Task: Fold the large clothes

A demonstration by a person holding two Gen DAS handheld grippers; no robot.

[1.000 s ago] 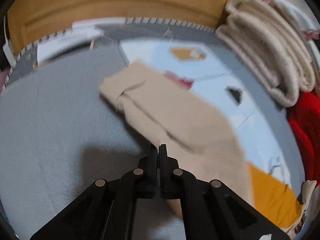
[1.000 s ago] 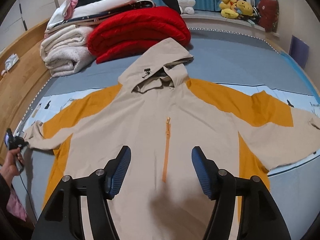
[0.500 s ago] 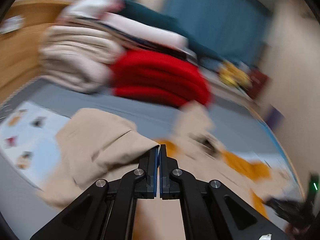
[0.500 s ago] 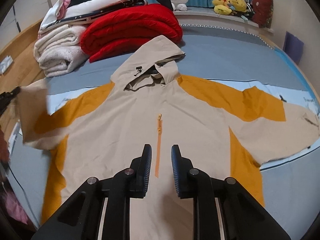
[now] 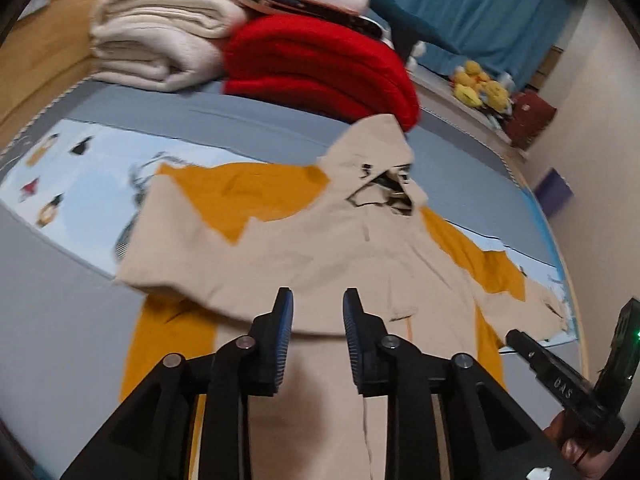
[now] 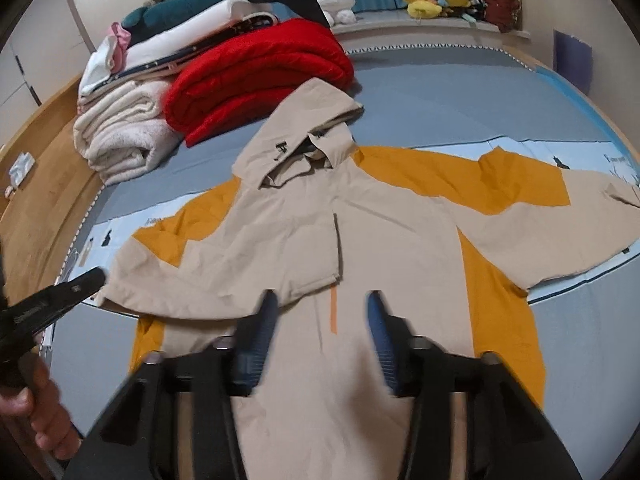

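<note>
Sleeve [image 6: 224, 268]: now folded across our jacket [image 6: 392, 264]
Left gripper [image 5: 318, 316]: just opened, released
Right gripper [image 6: 322, 316]: parted, empty

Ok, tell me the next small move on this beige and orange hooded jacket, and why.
Probably reach the right gripper to the outstretched sleeve on its side and fold it across. The beige and orange hooded jacket lies flat on the blue bed sheet, its other sleeve already folded over the chest, and the left gripper, whose jaws have just been opening, holds nothing.
</note>
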